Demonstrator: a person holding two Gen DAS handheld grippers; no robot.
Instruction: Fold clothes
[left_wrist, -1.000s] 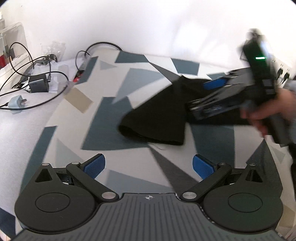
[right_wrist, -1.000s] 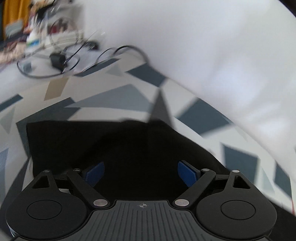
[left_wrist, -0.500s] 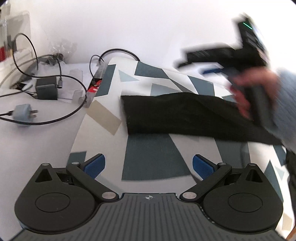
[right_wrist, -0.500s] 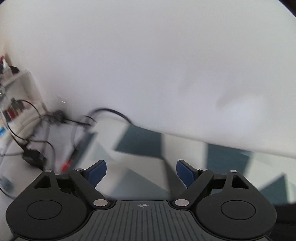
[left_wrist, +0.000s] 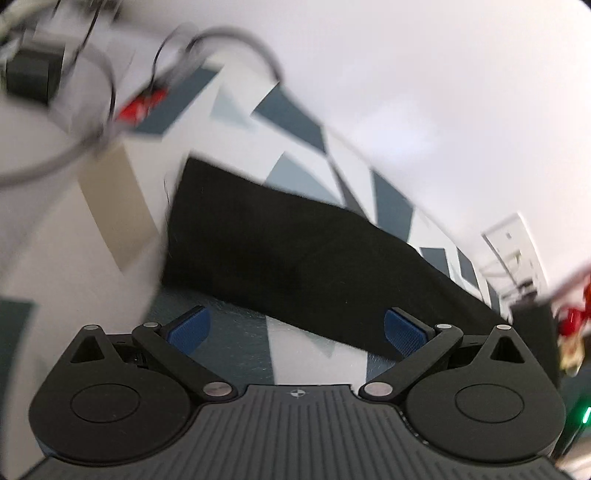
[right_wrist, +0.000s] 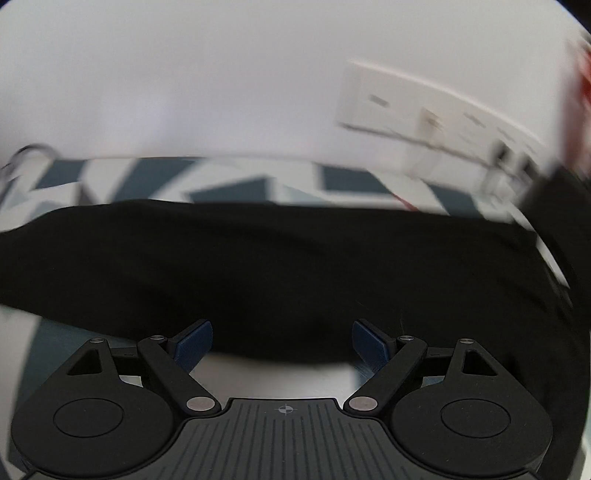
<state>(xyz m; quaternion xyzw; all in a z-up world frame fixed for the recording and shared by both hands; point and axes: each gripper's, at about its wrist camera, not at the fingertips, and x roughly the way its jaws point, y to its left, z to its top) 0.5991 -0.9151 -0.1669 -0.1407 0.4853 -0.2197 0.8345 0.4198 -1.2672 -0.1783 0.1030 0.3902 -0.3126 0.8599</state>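
Observation:
A black garment (left_wrist: 280, 251) lies stretched out as a long band on the patterned cloth (left_wrist: 306, 354) that covers the table. In the left wrist view its near edge runs just beyond my left gripper (left_wrist: 297, 330), which is open with nothing between the blue pads (left_wrist: 188, 328). The right wrist view shows the same black garment (right_wrist: 280, 269) across the whole width, its near edge just ahead of my right gripper (right_wrist: 282, 341). That gripper is open too and holds nothing. Both views are blurred by motion.
Black cables (left_wrist: 92, 74), a dark power adapter (left_wrist: 29, 75) and a red item (left_wrist: 142, 105) lie at the far left of the table. A white wall socket strip (right_wrist: 436, 110) sits on the wall behind, near red objects (left_wrist: 572, 325) at the right.
Both grippers have swung towards the garment. The left view has closed in on its left end; the right view has dropped from the wall down to the garment. Both stayed open.

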